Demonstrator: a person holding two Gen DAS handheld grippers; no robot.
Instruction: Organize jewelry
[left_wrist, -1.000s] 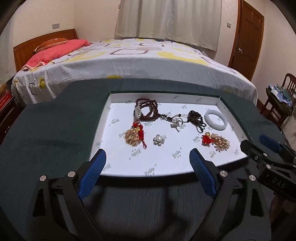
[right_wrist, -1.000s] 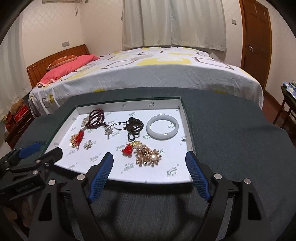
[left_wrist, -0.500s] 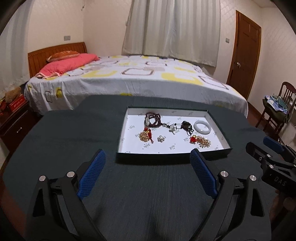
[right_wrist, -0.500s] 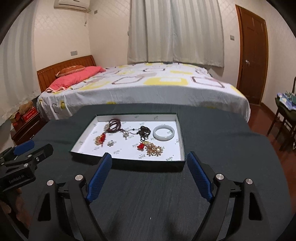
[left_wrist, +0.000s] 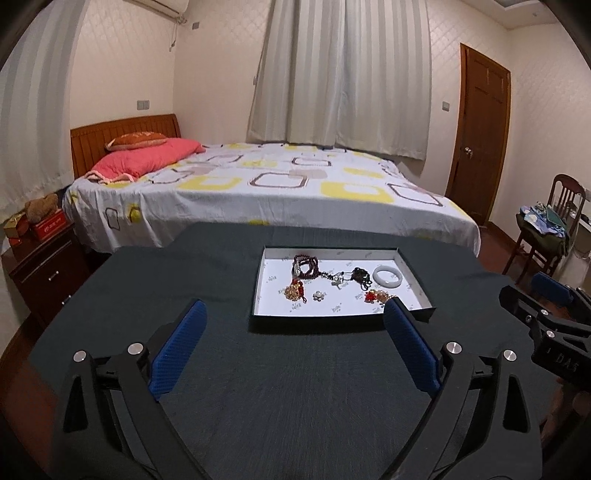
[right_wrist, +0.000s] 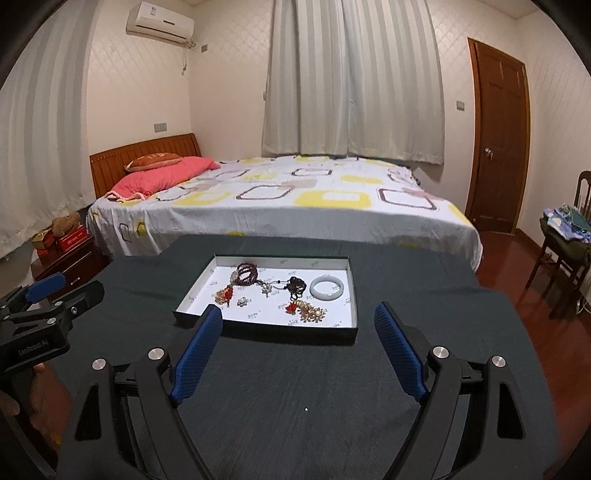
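My left gripper (left_wrist: 293, 317) and right gripper (right_wrist: 298, 323) hang spread and empty above the dark table (right_wrist: 424, 295) — jewelry tray (right_wrist: 352, 295) well ahead, nothing between — with the bed (right_wrist: 280, 199) and chair (left_wrist: 546, 229) behind.

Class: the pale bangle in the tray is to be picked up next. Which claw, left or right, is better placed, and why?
Right, probably. The bangle lies at the tray's right end, ahead of the right claw. The left claw faces the other end. Both are open and empty.
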